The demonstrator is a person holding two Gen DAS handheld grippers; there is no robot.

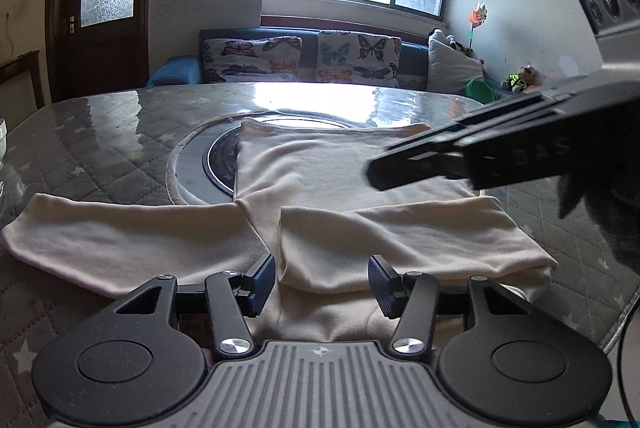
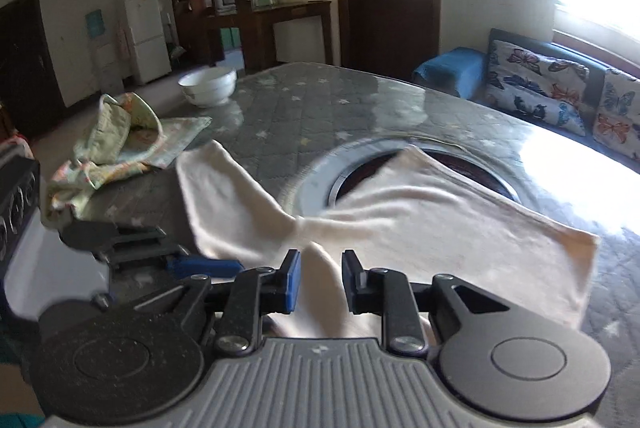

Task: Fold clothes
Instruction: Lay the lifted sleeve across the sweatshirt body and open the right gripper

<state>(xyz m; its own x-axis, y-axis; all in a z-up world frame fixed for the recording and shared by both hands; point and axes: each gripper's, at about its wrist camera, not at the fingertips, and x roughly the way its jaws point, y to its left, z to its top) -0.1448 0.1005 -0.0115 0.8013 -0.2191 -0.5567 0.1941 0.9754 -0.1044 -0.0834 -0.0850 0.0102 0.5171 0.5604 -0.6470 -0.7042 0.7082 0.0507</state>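
A cream long-sleeved top (image 1: pixel 344 171) lies flat on the table, its body over the round hotplate. One sleeve (image 1: pixel 120 240) stretches left; the other sleeve (image 1: pixel 400 244) is folded across the near part. My left gripper (image 1: pixel 322 282) is open just above the near edge of the top, holding nothing. My right gripper (image 2: pixel 320 282) is open over the cream top (image 2: pixel 420 220), with cloth between the jaws but not pinched. The right gripper also shows in the left wrist view (image 1: pixel 380 171), reaching in from the right above the top. The left gripper shows at the left of the right wrist view (image 2: pixel 204 266).
The table (image 1: pixel 100 131) has a grey quilted cover under glass and a round inset hotplate (image 1: pixel 216 163). A floral garment (image 2: pixel 116 143) lies bunched at the table's far left, with stacked white bowls (image 2: pixel 208 85) behind it. A sofa with butterfly cushions (image 1: pixel 300 57) stands beyond the table.
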